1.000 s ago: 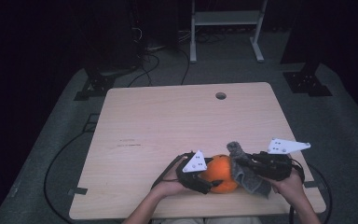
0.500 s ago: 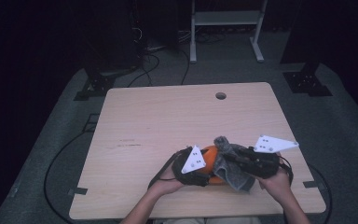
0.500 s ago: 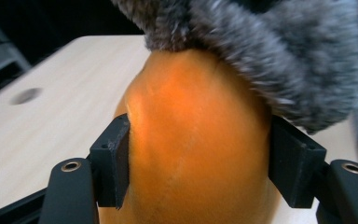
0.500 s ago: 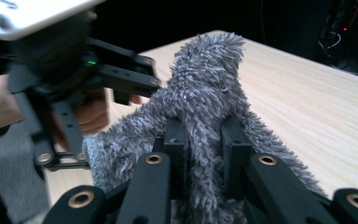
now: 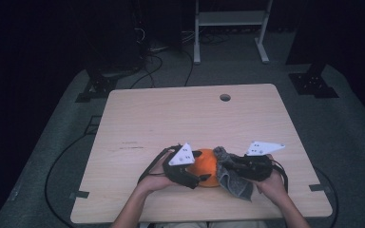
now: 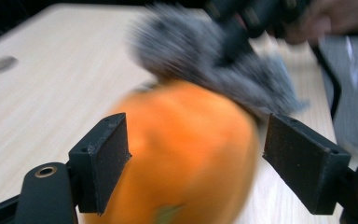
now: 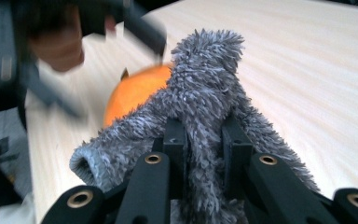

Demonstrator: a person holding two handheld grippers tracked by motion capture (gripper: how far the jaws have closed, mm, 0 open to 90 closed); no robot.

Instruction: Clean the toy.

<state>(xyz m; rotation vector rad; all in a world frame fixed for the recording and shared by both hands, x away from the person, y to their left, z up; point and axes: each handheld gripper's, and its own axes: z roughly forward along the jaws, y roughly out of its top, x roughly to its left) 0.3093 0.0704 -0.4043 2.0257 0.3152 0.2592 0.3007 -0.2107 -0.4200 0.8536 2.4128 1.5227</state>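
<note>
Left gripper (image 5: 200, 178) jaws just opened further, pads now flanking orange fruit (image 5: 206, 166), left pad touching skin, right pad apart: loosened hold, likely regrip while wiping. Right gripper (image 5: 224, 167) shifted leftward since a second ago, clamped shut on grey cloth (image 5: 234, 179), cloth now draped over fruit's right side. Fruit low centre of high view, on table (image 5: 180, 118) near front edge, between both grippers.
</note>
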